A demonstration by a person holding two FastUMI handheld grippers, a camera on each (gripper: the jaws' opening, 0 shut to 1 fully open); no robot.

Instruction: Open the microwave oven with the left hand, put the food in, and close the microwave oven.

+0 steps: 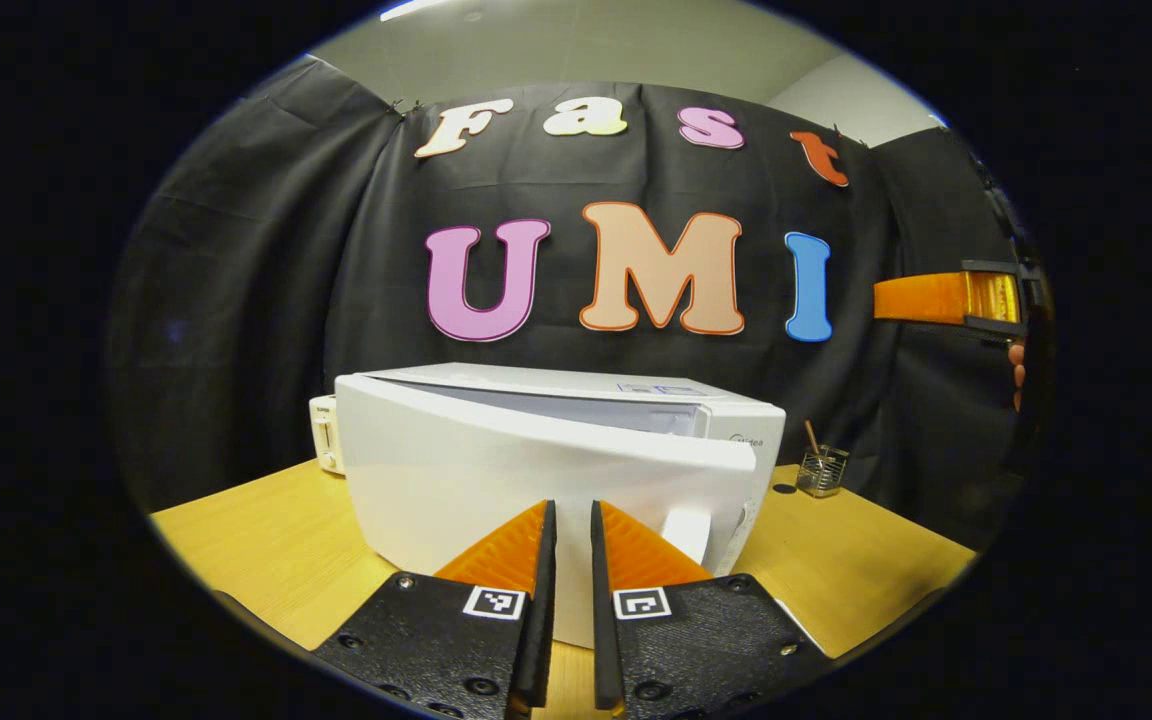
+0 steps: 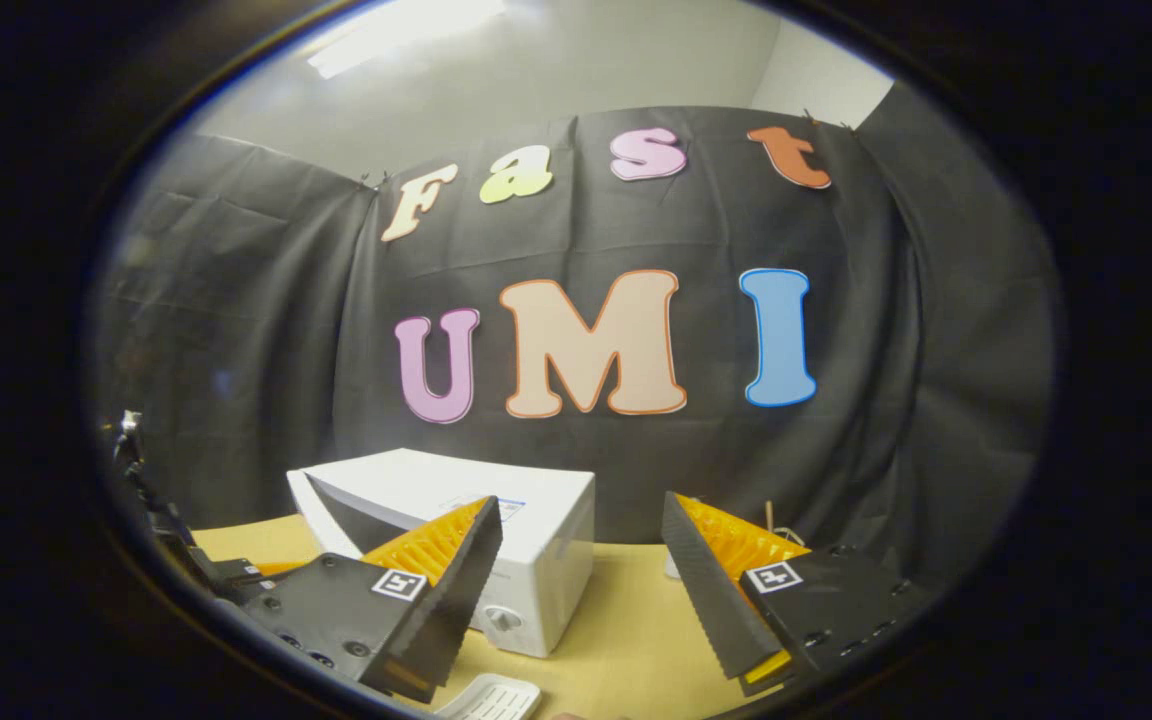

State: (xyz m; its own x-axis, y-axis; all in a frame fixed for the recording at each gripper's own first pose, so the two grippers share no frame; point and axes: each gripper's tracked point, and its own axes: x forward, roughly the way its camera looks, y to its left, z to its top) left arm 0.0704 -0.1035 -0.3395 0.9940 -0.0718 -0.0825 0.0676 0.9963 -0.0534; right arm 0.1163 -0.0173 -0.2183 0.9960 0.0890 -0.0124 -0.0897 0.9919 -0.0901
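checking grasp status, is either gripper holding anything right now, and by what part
Nothing is held. The left gripper is nearly closed on empty air before the microwave door; the right gripper is open and empty.

1. We are in a recording booth, not a home: black cloth (image 1: pixel 266 250) hangs as its wall.
2. We see a wooden table (image 1: pixel 266 540) staged with a microwave oven (image 1: pixel 556 470), a toaster (image 1: pixel 326 432) and a glass cup (image 1: pixel 822 471).
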